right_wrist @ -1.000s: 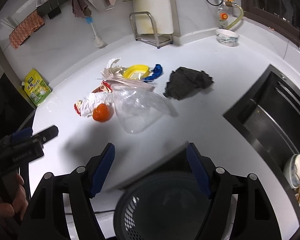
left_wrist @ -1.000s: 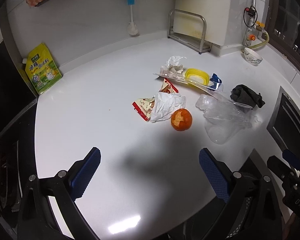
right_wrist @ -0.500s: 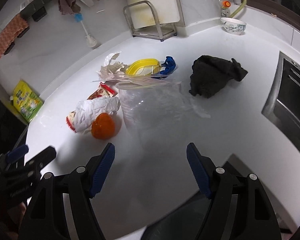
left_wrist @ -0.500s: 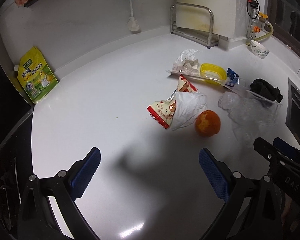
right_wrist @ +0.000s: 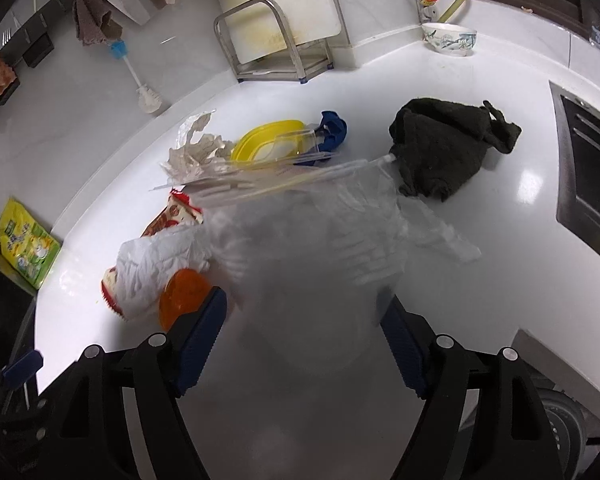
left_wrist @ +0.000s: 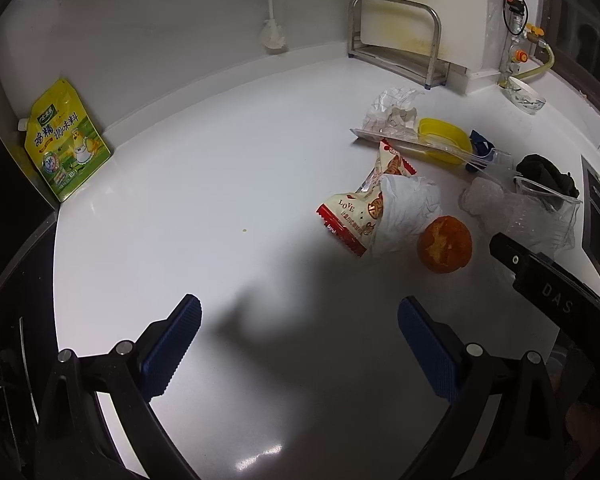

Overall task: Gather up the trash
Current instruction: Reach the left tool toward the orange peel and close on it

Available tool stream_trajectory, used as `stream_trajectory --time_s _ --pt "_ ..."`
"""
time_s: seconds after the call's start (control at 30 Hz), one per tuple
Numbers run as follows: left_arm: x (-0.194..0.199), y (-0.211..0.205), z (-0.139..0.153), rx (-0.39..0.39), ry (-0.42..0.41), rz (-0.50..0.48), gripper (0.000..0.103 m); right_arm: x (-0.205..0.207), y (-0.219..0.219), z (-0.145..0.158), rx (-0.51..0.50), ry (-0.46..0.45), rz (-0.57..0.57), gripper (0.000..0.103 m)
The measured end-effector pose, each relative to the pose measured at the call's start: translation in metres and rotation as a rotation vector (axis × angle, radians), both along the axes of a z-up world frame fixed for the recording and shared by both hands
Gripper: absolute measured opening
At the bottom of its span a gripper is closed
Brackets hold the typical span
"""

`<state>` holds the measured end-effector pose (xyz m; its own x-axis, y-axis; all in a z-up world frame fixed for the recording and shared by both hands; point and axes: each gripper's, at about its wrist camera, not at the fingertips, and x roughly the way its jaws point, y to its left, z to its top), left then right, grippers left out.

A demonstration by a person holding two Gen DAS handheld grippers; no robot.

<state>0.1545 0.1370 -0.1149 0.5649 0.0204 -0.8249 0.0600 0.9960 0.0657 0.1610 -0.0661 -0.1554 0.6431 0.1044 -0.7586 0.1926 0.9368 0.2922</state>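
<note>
left tool (left_wrist: 299,344) spread wide, right tool (right_wrist: 302,320) likewise

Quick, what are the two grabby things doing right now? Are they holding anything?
Left hand-held gripper: open, holding nothing, above the bare counter.
Right hand-held gripper: open, its fingers either side of the clear plastic cup, not yet closed on it.

A glossy white desk (left_wrist: 204,184) carries a litter cluster toward its right side: a snack wrapper (left_wrist: 356,216), crumpled tissue (left_wrist: 404,208), an orange (left_wrist: 444,244), a clear plastic bag (right_wrist: 320,232), a yellow lid (left_wrist: 444,136) and a dark cloth (right_wrist: 448,148). A yellow seasoning pouch (left_wrist: 64,140) leans at the far left corner; a bowl (right_wrist: 450,38) sits at the back edge.
</note>
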Motion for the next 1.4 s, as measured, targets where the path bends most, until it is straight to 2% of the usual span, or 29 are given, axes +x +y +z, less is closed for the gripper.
stream_trajectory --time_s 0.23,0.6,0.8,1.1,1.4 --pt "0.0 -0.002 -0.001 -0.025 0.004 -0.007 0.097 0.003 -0.001 0.0 -0.038 -0.024 0.006 0.073" --pt "0.001 -0.031 -0.001 -0.069 -0.003 -0.036 0.097 -0.024 -0.011 0.017 -0.037 -0.08 0.069 0.069" --pt "0.01 -0.05 -0.01 -0.089 0.006 -0.026 0.097 -0.049 -0.037 0.026 -0.059 -0.082 0.022 0.069" --pt "0.027 -0.089 -0.023 -0.101 -0.024 -0.018 0.097 -0.077 -0.073 0.026 -0.058 -0.077 -0.068 0.069" --pt "0.043 -0.103 -0.035 -0.091 -0.038 0.017 0.095 -0.093 -0.085 0.019 -0.049 -0.069 -0.106 0.069"
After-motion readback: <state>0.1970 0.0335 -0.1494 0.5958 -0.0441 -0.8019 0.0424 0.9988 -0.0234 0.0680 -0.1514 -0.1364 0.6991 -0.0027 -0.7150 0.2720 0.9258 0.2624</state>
